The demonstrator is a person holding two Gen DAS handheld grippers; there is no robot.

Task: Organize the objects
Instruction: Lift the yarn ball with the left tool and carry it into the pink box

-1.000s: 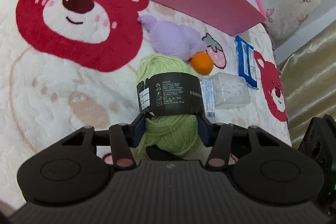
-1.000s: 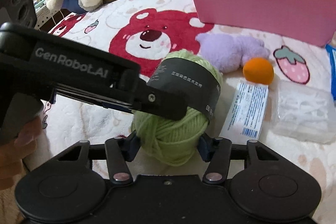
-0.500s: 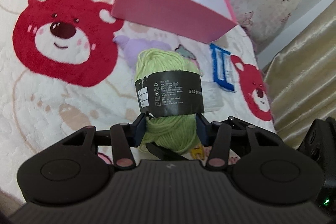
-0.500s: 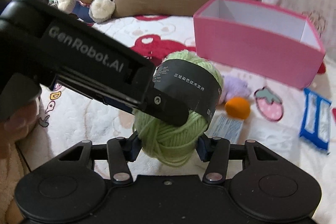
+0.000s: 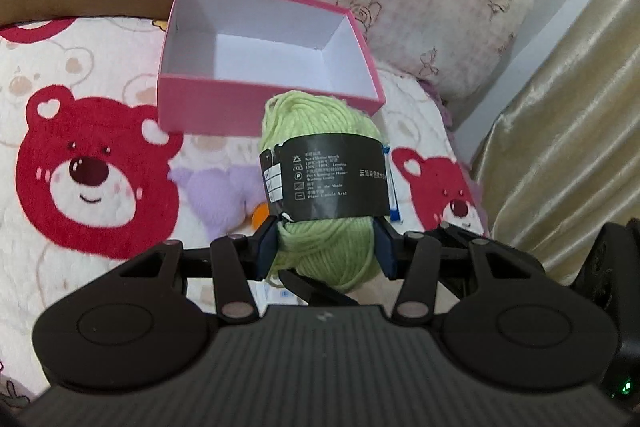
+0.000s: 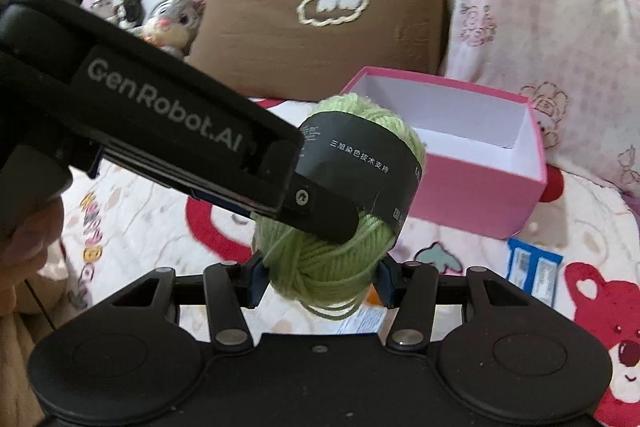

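Yarn ball, soft green, black paper band, pinched by left gripper and right gripper.

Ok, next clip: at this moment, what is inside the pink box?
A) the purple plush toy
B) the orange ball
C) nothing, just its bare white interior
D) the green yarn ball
C: the pink box shows only bare white floor and walls, while the green yarn ball is held above the bedspread, in front of the box, by both the left tongs and right tongs.
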